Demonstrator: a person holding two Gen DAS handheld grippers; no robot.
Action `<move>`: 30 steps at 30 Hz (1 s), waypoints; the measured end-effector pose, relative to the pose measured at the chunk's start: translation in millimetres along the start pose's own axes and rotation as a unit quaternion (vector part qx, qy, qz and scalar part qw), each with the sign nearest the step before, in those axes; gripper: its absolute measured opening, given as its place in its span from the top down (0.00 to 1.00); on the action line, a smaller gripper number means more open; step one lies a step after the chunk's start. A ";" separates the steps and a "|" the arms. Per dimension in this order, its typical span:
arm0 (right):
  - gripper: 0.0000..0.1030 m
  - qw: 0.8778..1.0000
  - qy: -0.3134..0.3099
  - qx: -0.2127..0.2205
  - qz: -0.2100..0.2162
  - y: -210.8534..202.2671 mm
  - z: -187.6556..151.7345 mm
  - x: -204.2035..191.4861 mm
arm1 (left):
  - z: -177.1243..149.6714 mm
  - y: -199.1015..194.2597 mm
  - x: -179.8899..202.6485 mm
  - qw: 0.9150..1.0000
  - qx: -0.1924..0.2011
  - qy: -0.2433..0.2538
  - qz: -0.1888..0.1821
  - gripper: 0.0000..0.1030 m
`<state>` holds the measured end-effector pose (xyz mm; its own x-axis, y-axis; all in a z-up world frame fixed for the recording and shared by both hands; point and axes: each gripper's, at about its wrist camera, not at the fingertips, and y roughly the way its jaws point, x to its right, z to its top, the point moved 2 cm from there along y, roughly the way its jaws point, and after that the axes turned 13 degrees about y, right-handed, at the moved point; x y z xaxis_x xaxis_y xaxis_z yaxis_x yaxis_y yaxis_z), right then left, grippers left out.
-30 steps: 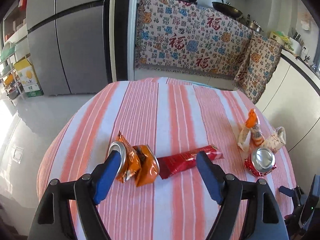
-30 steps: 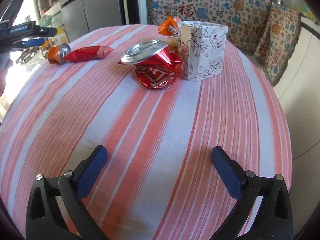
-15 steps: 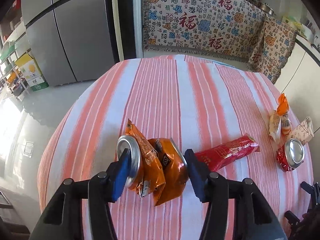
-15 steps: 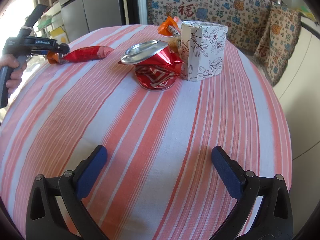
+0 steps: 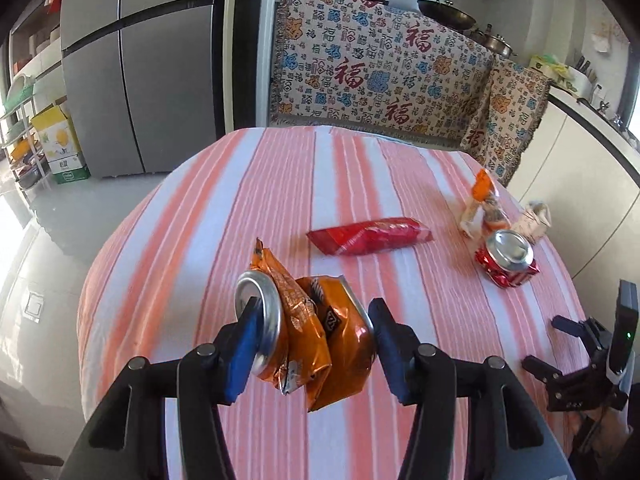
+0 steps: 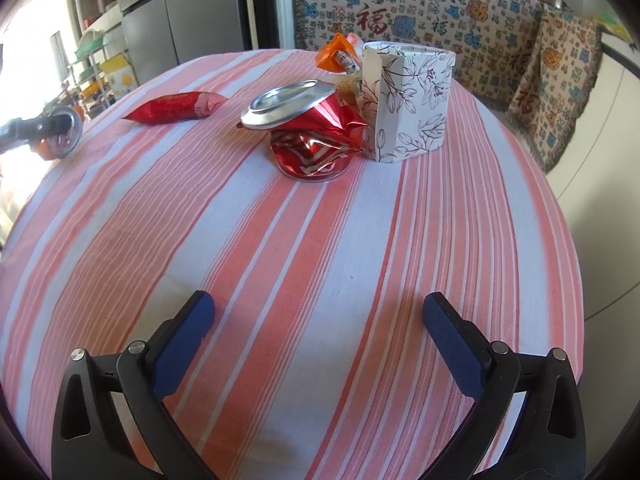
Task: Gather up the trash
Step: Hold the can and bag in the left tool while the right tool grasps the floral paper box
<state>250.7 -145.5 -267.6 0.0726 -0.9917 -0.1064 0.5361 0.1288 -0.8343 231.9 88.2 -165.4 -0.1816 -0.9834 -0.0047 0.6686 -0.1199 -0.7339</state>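
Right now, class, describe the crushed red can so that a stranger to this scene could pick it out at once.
Start at the round table with the pink-striped cloth. Near its far side stands a white box printed with flowers; the crushed red can sits against the box's left side. Unlike the flat red wrapper farther left, it is crumpled shiny metal with a tilted silver lid on top.
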 end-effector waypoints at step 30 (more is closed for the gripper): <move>0.39 0.987 0.153 0.053 -0.002 20.3 128.1 46.2 | -37.0 -7.4 88.7 0.997 0.013 0.046 -0.054 0.47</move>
<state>372.7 -188.3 -220.2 -0.1779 -0.9448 -0.2750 0.6227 0.1083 -0.7749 184.1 6.9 -185.6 -0.3184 -0.9479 0.0092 0.6605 -0.2287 -0.7152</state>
